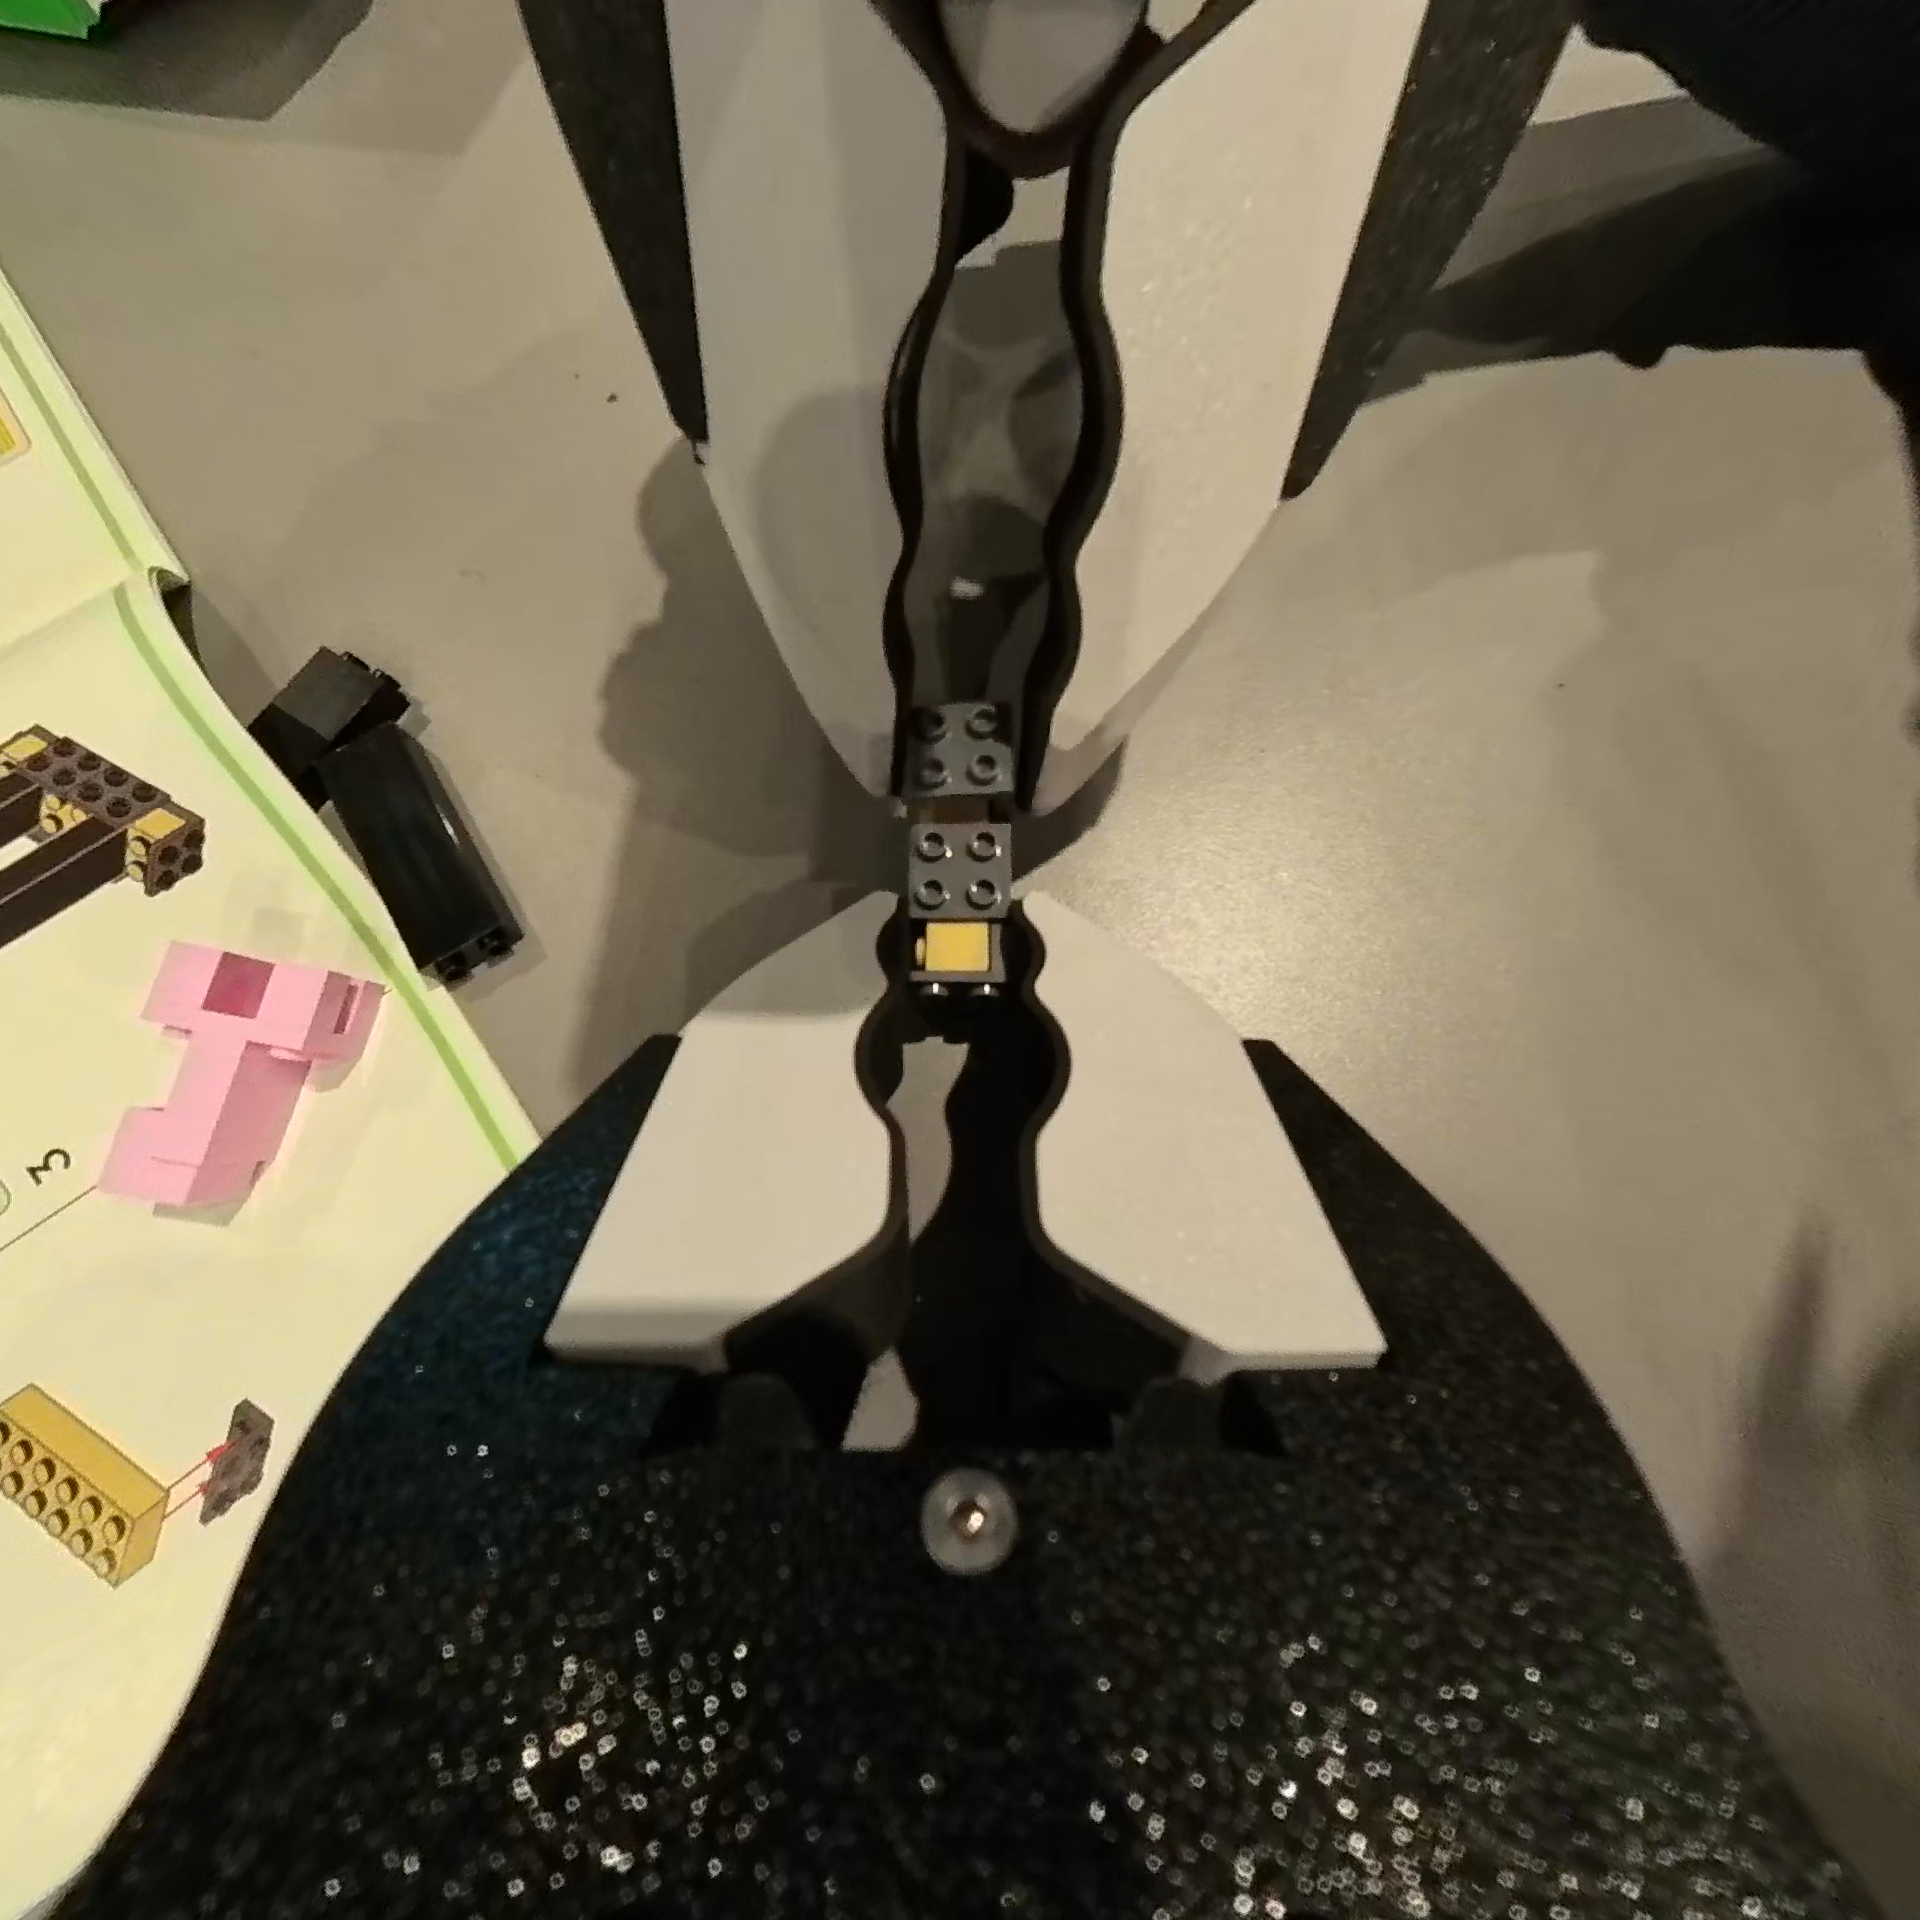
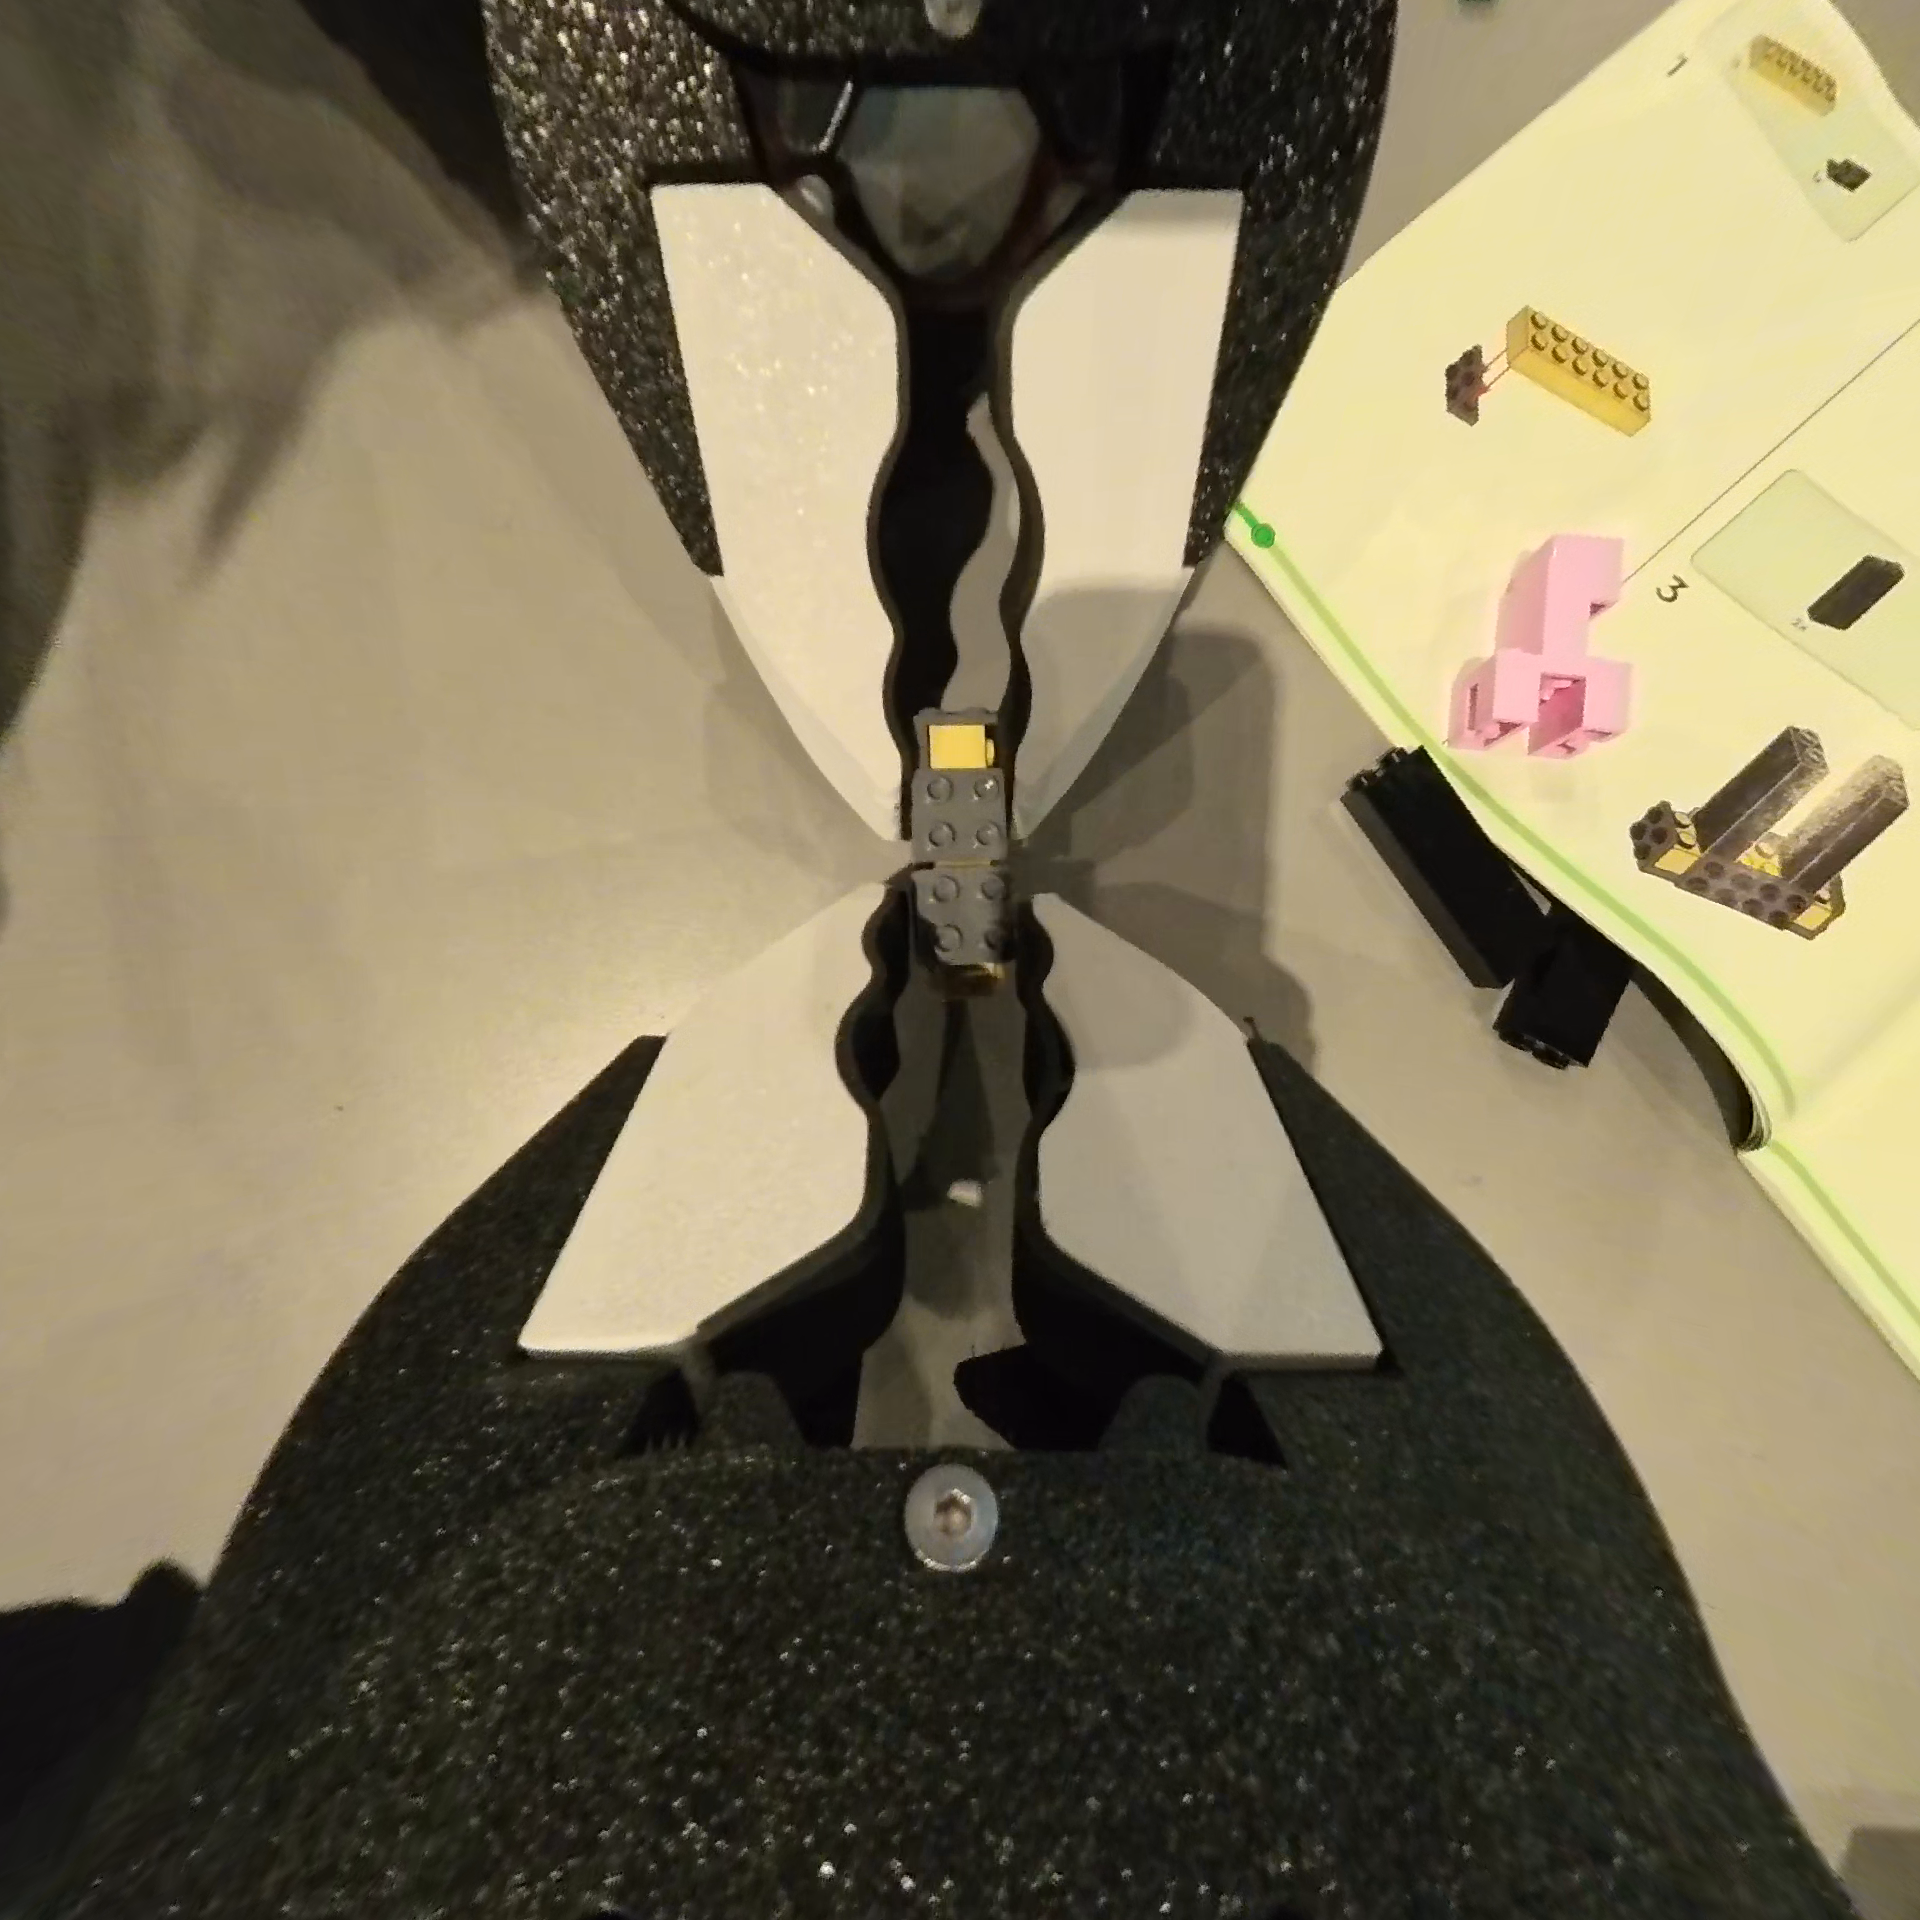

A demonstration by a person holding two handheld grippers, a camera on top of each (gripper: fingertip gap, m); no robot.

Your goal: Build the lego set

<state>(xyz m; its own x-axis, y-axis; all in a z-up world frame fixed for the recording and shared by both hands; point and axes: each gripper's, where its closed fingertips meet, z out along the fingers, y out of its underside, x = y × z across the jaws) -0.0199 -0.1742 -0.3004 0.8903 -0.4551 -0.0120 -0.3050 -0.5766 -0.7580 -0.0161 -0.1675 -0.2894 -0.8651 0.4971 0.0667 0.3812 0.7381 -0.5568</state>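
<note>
I am holding two small brick pieces nose to nose in the middle of both views. My left gripper (image 1: 954,971) comes up from the bottom of the left wrist view and is squeezed shut on a yellow brick (image 1: 956,951) with a grey studded plate (image 1: 958,871) on it. My right gripper (image 2: 961,951) comes up from the bottom of the right wrist view and is squeezed shut on the other grey studded plate (image 2: 968,916), which seems to sit on a dark yellow bit underneath.

The thing that matters most now is the line the two pieces make. In the left wrist view the far plate (image 1: 958,754) sits straight above mine, toward the top of the frame, with a thin dark gap between them. In the right wrist view the two plates look nearly touching, and mine is turned a little to one side. So I think the pieces lie end to end, along the line both grippers point on. Neither hand is nearer; they meet in the middle.

My guess is I need to straighten the right piece a bit, then push the two together.

The other parts wait off to the side. Two long black bricks (image 1: 416,831) lie at the left of the left wrist view, touching the edge of the open instruction booklet (image 1: 125,1039). The grey table (image 1: 1507,935) is under it all.
</note>
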